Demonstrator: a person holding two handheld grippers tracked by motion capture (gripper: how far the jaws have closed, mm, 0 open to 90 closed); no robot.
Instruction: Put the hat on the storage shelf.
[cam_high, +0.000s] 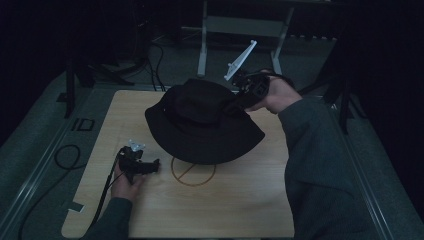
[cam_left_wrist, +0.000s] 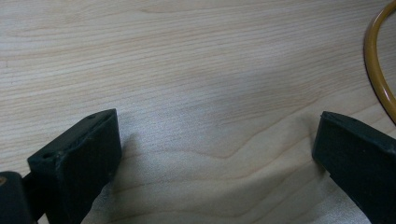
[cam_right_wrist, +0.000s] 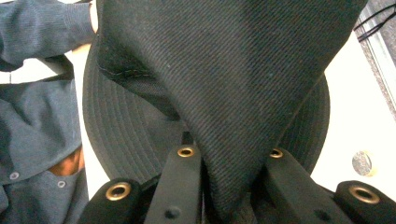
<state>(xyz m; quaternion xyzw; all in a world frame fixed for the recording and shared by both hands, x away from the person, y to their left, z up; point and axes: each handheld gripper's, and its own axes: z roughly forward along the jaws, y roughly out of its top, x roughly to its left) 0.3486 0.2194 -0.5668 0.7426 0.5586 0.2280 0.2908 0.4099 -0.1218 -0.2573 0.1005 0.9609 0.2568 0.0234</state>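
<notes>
A black hat (cam_high: 202, 122) with a wide floppy brim is in the air over the middle of the wooden worktop (cam_high: 240, 210). The right gripper (cam_high: 239, 102) has it by the top part, on the side far from the person. In the right gripper view its jaws are squeezed tight on a fold of the dark cloth (cam_right_wrist: 233, 116), and the brim hangs down below (you can see the stitched rings on it). A grey sleeve (cam_right_wrist: 32, 116) shows at the left of that view.

The left gripper (cam_high: 150, 166) rests low on the worktop, near the hat's front brim but not touching it. Its jaws stand wide apart with just bare wood between them.

A thin brown ring mark (cam_high: 193, 172) is drawn on the worktop, partly under the hat. A bit of it shows at the edge of the left gripper view (cam_left_wrist: 379, 70).
</notes>
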